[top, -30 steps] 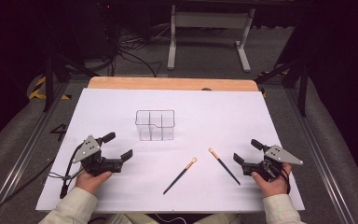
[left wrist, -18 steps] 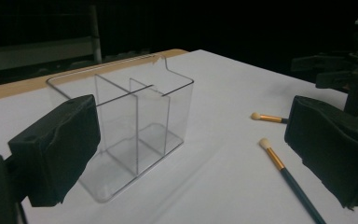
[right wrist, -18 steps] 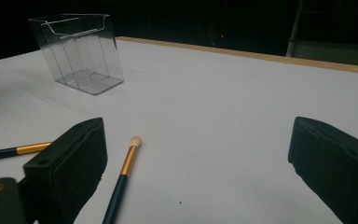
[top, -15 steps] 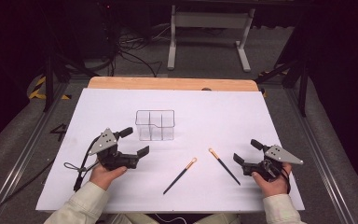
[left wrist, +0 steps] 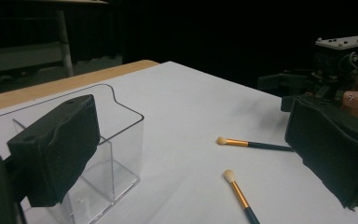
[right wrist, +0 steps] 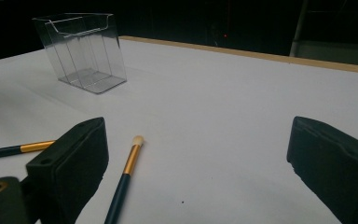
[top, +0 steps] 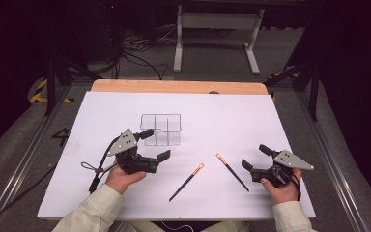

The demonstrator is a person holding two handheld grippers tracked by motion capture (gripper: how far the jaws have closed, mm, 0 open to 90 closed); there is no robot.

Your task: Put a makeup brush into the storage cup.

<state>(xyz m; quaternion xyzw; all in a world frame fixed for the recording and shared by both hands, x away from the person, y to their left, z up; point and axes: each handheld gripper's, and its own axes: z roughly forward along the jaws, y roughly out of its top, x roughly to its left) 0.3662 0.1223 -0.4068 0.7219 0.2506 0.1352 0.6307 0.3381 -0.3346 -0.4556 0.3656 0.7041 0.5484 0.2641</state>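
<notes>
From the high view, the left claw hovers over the white bench with its jaws spread wide and nothing between them. One jaw tip sits just at the near left corner of the clear organizer, though whether it touches I cannot tell. The other points off toward 3 o'clock. Two makeup brushes lie at about 5 o'clock from the organizer: the left brush slants with its pale tip toward 1 o'clock, and the right brush slants with its tip toward 11 o'clock, so the tips come near each other but stay apart. The right claw rests low at the bench's right side, jaws released and empty, its nearer jaw just beside the right brush's handle end. A hand grips it from below.

In the left gripper view, the left claw stands wide open. Its left jaw overlaps the organizer in the picture, and the two brushes, one farther and one nearer, lie on the bench between the jaws. The other claw shows at 2 o'clock.

In the right gripper view, the right claw gapes open, clasping nothing. One brush lies just beside the left jaw, a second pokes out behind it at 9 o'clock, and the organizer stands well apart at 11 o'clock.
</notes>
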